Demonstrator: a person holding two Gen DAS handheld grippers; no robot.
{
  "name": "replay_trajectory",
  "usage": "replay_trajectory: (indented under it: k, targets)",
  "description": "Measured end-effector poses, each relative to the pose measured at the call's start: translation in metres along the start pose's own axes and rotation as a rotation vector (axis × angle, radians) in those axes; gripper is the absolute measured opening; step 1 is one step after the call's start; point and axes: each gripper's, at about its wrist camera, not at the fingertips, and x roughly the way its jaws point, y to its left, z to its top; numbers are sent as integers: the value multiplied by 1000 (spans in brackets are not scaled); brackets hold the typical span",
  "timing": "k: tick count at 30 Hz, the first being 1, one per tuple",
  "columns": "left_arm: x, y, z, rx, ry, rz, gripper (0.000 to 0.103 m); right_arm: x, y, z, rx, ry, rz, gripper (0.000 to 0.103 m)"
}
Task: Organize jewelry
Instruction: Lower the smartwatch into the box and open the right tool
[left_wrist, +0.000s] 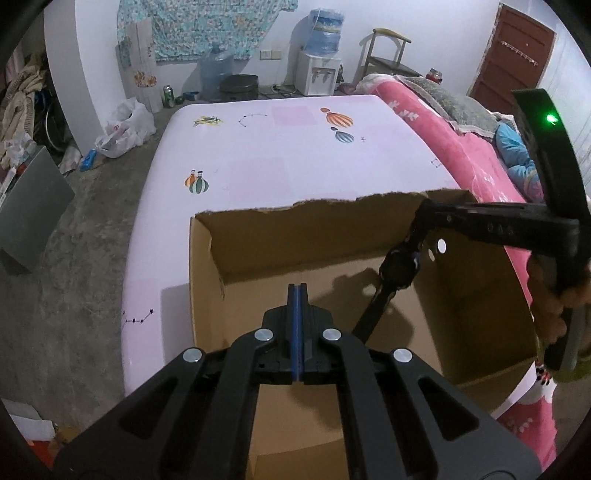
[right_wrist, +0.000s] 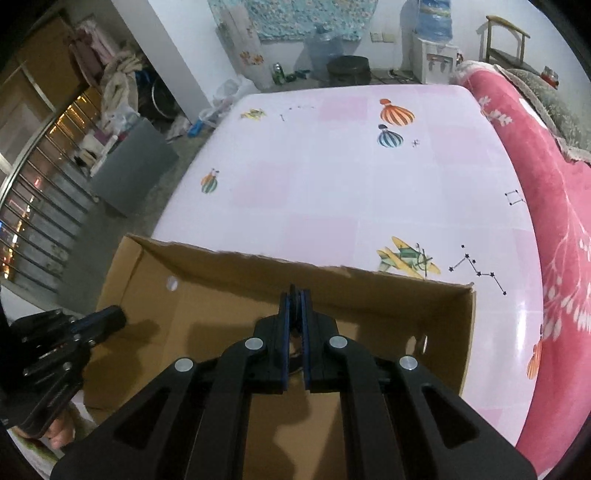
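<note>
The left hand-held gripper (left_wrist: 297, 291) is fully closed, blue pads pressed together w/ nothing between them, pointing down into the cardboard box (left_wrist: 236, 236). The right hand-held gripper (right_wrist: 294, 295) is pinched narrow on a black wristwatch (left_wrist: 400, 269); in the left wrist view the watch hangs from its tips over the right part of the box, 1 strap end trailing down toward the box floor. In the right wrist view only a dark sliver shows between the pads, and the watch itself is mostly hidden behind the fingers. Whether the strap end touches the box floor is hard to make out.

Box: 1, open top, torn far rim, near wall cut off by the gripper bodies in both views. It sits on the pink surface (right_wrist: 332, 192) w/ balloon and plane prints, beside a pink blanket (right_wrist: 546, 206). The hand (left_wrist: 554, 314) on the right gripper's handle is partly cut off at the frame edge. Watches seen: 1. No other jewelry can be made out inside the box.
</note>
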Motion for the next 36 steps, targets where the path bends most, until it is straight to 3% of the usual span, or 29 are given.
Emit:
replay_trajectory:
  k: [6, 16, 22, 30, 32, 36]
  targets:
    - [-9, 0, -5, -1, -24, -9, 0, -17, 16, 10, 56, 7, 249, 6]
    - [-62, 30, -29, -57, -155, 36, 0, -63, 61, 23, 124, -53, 589, 6]
    - [-73, 43, -49, -108, -179, 39, 1, -40, 74, 44, 201, -27, 680, 6]
    - [-82, 49, -75, -144, -204, 37, 3, -14, 63, 43, 255, -13, 623, 6]
    - [-82, 53, -81, -165, -205, 18, 9, -8, 48, 37, 273, -5, 561, 6]
    - [-83, 58, -94, -191, -216, 6, 10, -10, 19, 21, 276, -12, 437, 6]
